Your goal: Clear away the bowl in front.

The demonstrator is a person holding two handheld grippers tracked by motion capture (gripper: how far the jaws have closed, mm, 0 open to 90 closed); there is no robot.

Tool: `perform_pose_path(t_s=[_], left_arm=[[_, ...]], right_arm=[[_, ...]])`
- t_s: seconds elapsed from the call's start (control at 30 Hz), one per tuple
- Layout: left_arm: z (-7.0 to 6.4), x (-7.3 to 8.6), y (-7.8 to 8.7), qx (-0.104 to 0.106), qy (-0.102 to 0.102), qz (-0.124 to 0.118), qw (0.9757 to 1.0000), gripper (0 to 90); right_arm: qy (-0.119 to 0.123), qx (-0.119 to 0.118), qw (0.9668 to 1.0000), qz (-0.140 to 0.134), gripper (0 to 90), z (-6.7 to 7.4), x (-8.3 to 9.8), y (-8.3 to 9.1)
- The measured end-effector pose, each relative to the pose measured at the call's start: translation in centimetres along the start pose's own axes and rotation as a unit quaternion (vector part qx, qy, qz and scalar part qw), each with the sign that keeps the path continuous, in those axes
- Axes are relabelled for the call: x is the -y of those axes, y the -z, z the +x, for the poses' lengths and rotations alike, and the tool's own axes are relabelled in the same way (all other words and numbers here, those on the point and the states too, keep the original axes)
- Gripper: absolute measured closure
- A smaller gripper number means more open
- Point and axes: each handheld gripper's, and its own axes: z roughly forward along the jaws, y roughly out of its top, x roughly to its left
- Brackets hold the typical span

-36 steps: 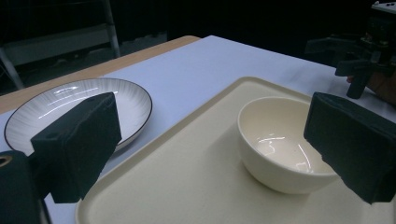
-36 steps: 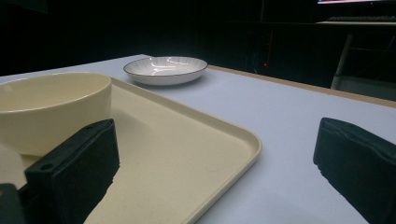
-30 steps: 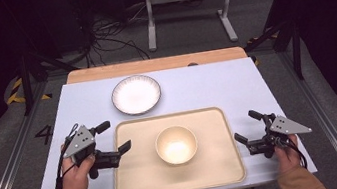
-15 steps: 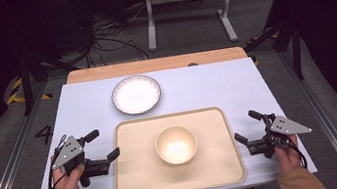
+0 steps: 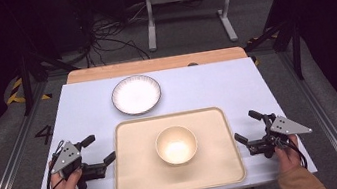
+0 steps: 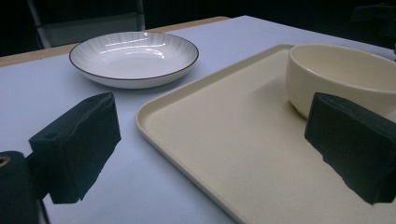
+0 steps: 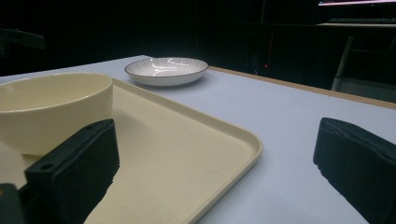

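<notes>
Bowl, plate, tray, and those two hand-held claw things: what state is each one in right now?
Bowl: upright, empty, standing on the tray.
Plate: empty, flat on the table beyond the tray.
Tray: flat on the table, carrying the bowl.
Left gripper: jaws open, holding nothing, beside the tray's left edge.
Right gripper: jaws open, holding nothing, beside the tray's right edge.

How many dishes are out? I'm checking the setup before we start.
2: a cream bowl on the tray, and a white plate on the table beyond the tray. Nothing looks hidden.
</notes>
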Motion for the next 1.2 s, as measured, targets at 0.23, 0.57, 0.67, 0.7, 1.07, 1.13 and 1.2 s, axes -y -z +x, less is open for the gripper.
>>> perform_pose_path(t_s=[0.23, 0.57, 0.67, 0.7, 1.07, 1.13, 1.2], left_arm=[[0.2, 0.9, 0.1, 0.001, 0.003, 0.0, 1.0, 4.4], [0.3, 1.7, 0.0, 0.006, 0.006, -0.004, 1.0, 4.4], [0.2, 1.8, 0.1, 0.005, -0.001, -0.006, 1.0, 4.4], [0.2, 1.8, 0.1, 0.005, -0.001, -0.006, 1.0, 4.4], [0.0, 1.8, -0.1, 0.017, -0.018, 0.002, 0.9997, 2.1], [0.0, 1.8, -0.1, 0.017, -0.018, 0.003, 0.9997, 2.1], [0.0, 1.8, -0.1, 0.017, -0.013, 0.003, 0.9998, 2.1]], right_arm=[[-0.001, 0.0, 1.0, -0.001, 0.6, 0.0, 0.0, 0.0], [0.0, 0.0, 1.0, -0.001, 0.6, 0.0, 0.0, 0.0], [0.0, 0.0, 1.0, -0.001, 0.6, 0.0, 0.0, 0.0], [0.0, -0.001, 1.0, -0.001, 0.6, 0.0, 0.0, 0.0], [0.001, -0.001, 1.0, -0.001, 0.6, 0.0, 0.0, 0.0], [0.001, 0.0, 1.0, -0.001, 0.6, 0.0, 0.0, 0.0], [0.0, -0.001, 1.0, 0.0, 0.6, 0.0, 0.0, 0.0]])
